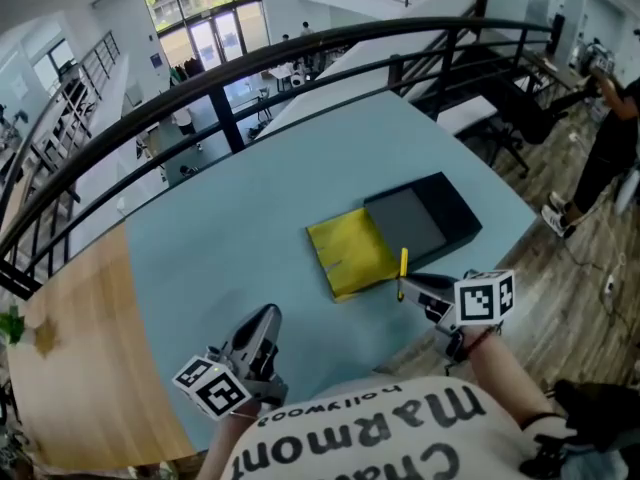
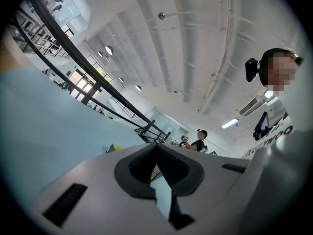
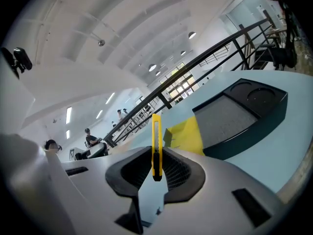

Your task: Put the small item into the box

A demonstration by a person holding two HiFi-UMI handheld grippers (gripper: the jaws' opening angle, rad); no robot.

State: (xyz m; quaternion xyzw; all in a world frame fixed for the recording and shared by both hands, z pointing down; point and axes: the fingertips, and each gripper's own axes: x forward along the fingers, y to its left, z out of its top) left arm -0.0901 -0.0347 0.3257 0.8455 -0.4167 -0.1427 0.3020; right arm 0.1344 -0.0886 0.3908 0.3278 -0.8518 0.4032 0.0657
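A black box (image 1: 425,218) lies open on the light blue table (image 1: 220,238), with its yellow lid (image 1: 350,253) folded out flat on its near left side. My right gripper (image 1: 408,286) hovers just in front of the lid, shut on a slim yellow utility knife (image 1: 403,266) that stands upright between the pads. In the right gripper view the knife (image 3: 156,131) rises from my right gripper (image 3: 156,155), with the box (image 3: 239,116) and lid (image 3: 188,133) beyond it to the right. My left gripper (image 1: 264,320) rests near the front edge, shut and empty (image 2: 156,148).
The table's left part is bare wood (image 1: 80,368). A black railing (image 1: 200,93) runs behind the table, with a drop to a lower floor past it. The table's right edge falls off close to the box. A person stands at the far right (image 1: 610,138).
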